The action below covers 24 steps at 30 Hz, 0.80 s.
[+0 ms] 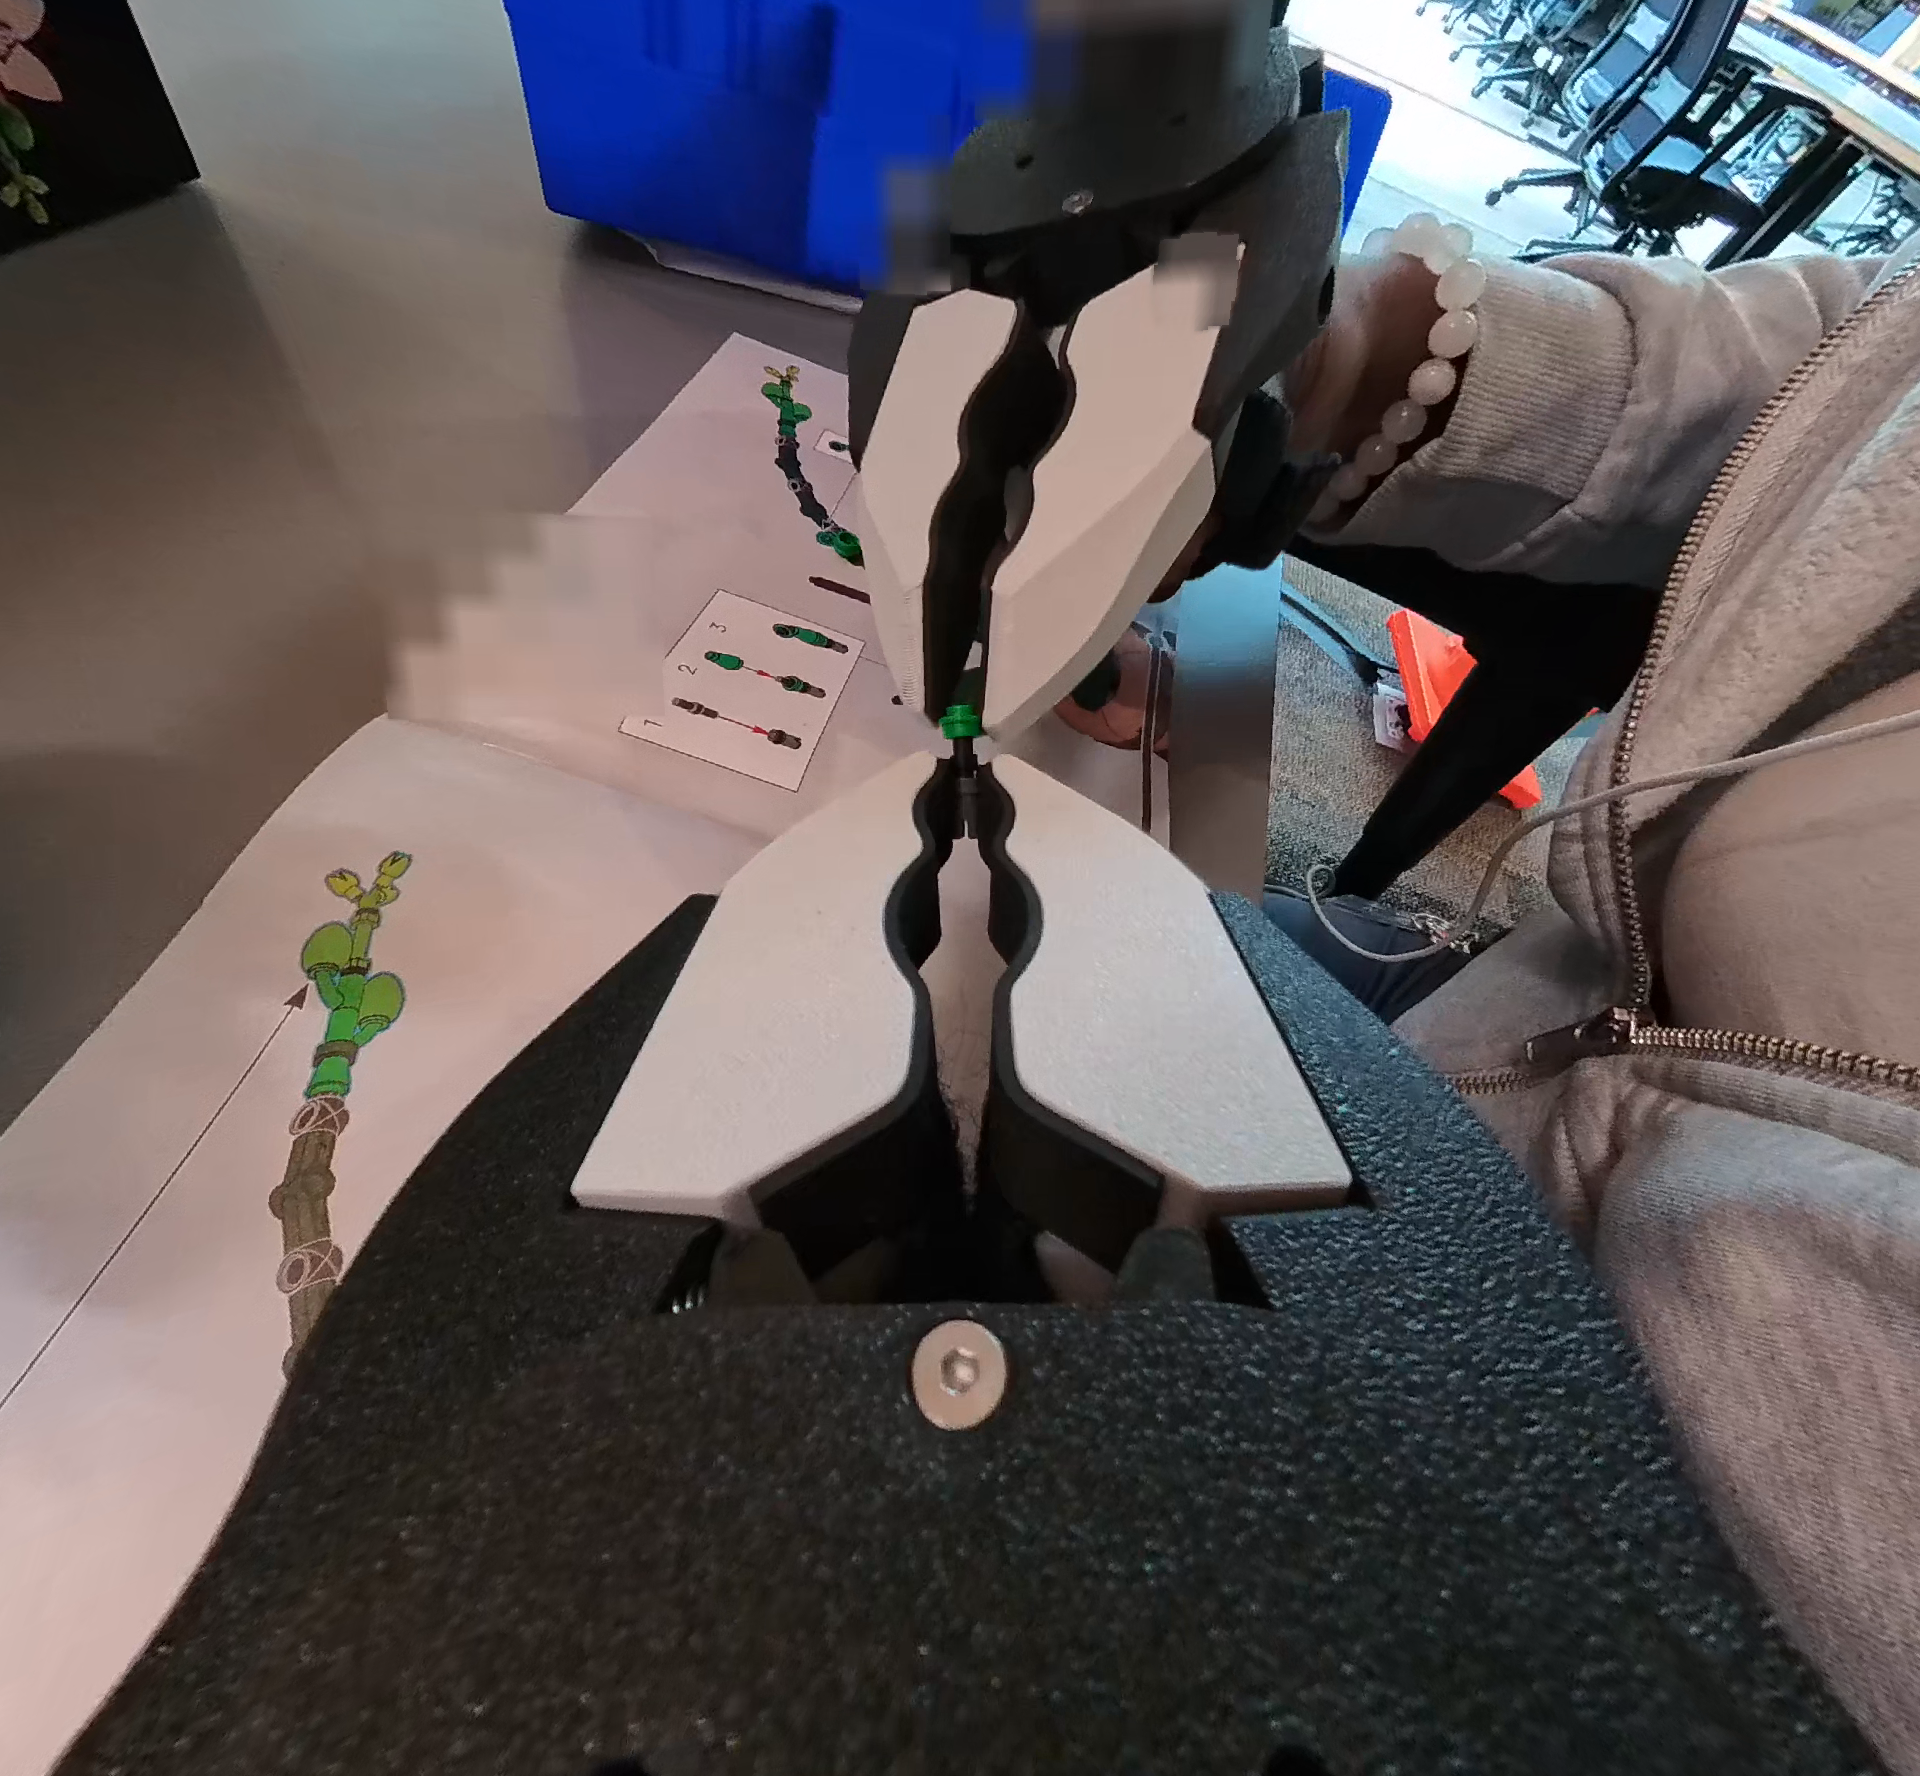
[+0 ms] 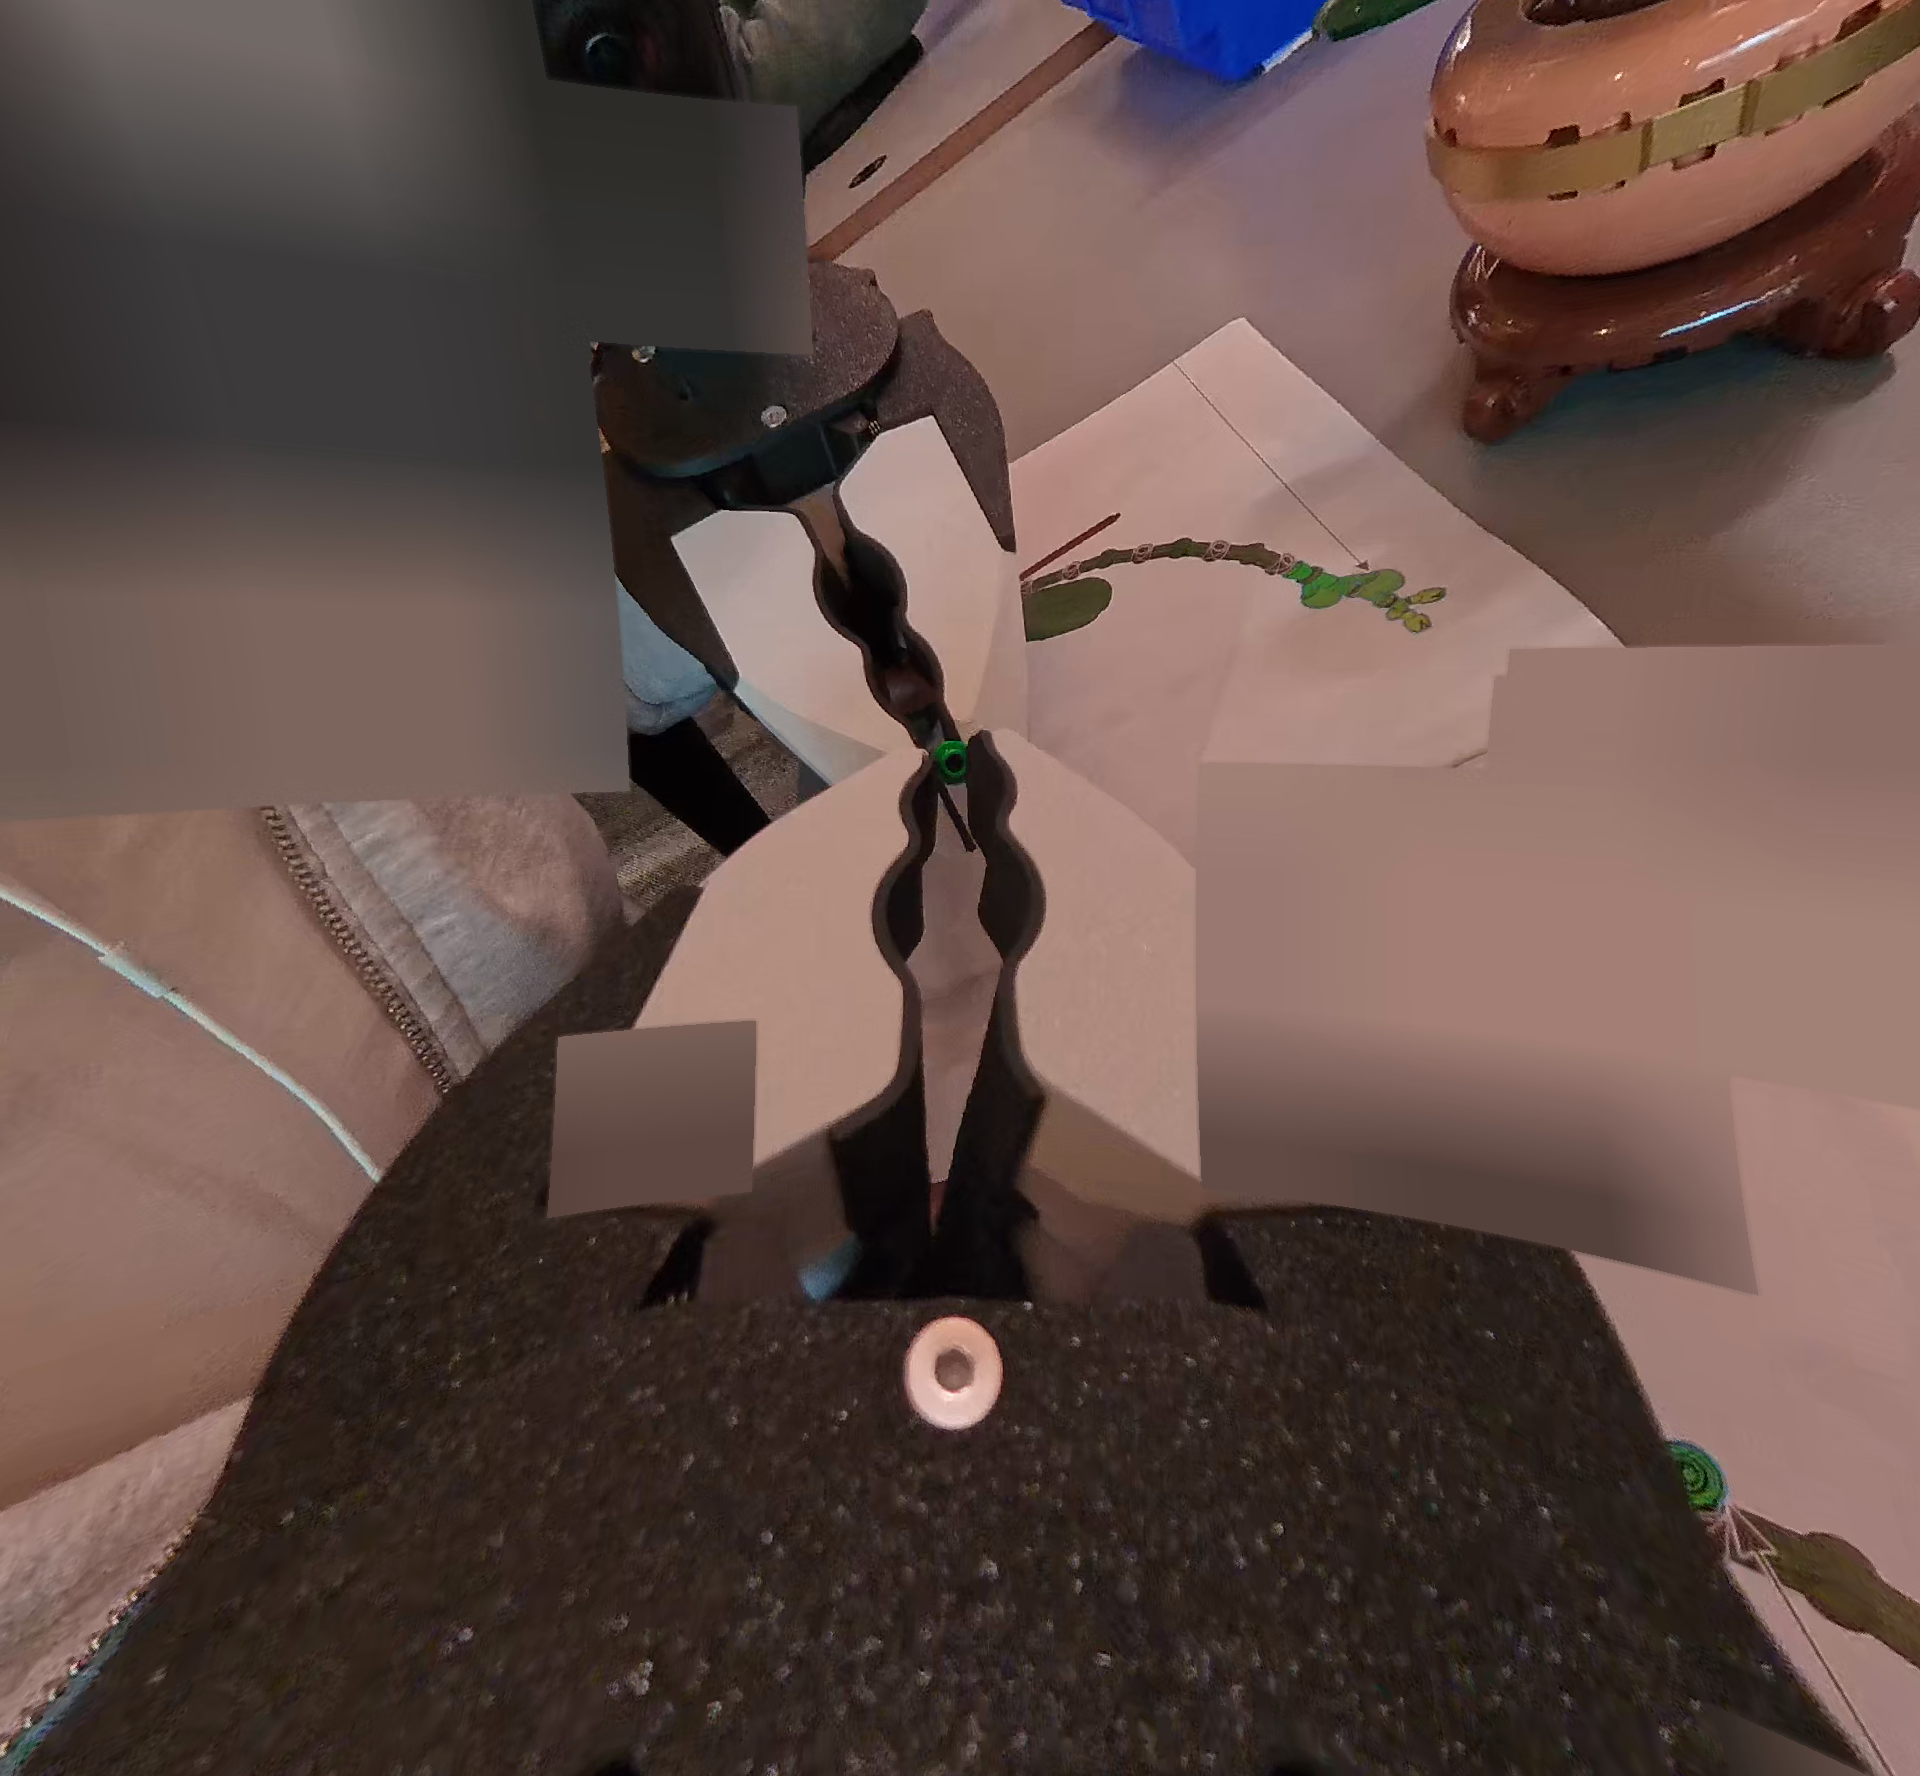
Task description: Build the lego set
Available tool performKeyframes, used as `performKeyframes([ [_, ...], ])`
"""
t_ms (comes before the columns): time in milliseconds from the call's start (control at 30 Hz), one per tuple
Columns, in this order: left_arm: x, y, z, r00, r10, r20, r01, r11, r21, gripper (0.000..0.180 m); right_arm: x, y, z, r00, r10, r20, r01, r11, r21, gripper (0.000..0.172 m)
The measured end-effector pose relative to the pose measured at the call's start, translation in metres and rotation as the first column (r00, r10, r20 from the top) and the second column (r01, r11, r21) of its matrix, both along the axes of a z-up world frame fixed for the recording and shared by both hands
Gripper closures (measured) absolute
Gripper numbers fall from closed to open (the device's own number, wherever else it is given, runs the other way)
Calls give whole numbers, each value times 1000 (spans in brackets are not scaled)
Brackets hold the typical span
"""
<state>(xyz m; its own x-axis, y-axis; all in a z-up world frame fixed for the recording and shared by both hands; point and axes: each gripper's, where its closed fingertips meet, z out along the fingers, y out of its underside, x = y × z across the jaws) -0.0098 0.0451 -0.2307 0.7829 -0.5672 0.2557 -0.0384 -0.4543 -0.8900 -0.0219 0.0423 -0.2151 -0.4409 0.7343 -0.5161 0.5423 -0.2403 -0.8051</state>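
While the two claws meet tip to tip above the open instruction booklet (image 1: 540, 791) at the near edge of the table (image 1: 260, 355), a small assembly is shared between them. The left claw (image 1: 964, 796) is pressed together on a thin dark pin (image 1: 963, 781). The right claw (image 2: 951, 770) is pinched on a small green connector piece (image 2: 949, 758), which is seated on the pin's end. The two parts are already touching; whether they are fully pushed home cannot be told. A brick-built plant pot (image 2: 1662, 168) stands farther back on the table, and a blue bin (image 1: 748, 43) towards its far edge.
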Motion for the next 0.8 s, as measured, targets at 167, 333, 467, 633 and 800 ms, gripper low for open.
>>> performKeyframes([
  [167,1,-1,-2,1000,-12,-12,12,1000,-6,178,1,-2,-2,1000,5,12,-5,1000,16,167],
  [333,1,-1,-2,1000,-11,-9,11,1000,-8,178,2,-1,-2,1000,3,3,-3,1000,13,167],
  [467,2,-1,-5,999,-11,-40,10,1000,-15,178,1,-2,-6,1000,3,17,-3,999,33,167],
  [633,3,-2,-5,999,-26,-47,25,1000,-14,178,3,-4,-7,999,16,48,-15,1000,-25,167],
  [800,4,-3,-6,998,-34,-59,33,999,-15,178,4,-5,-9,997,31,74,-29,999,-37,167],
])
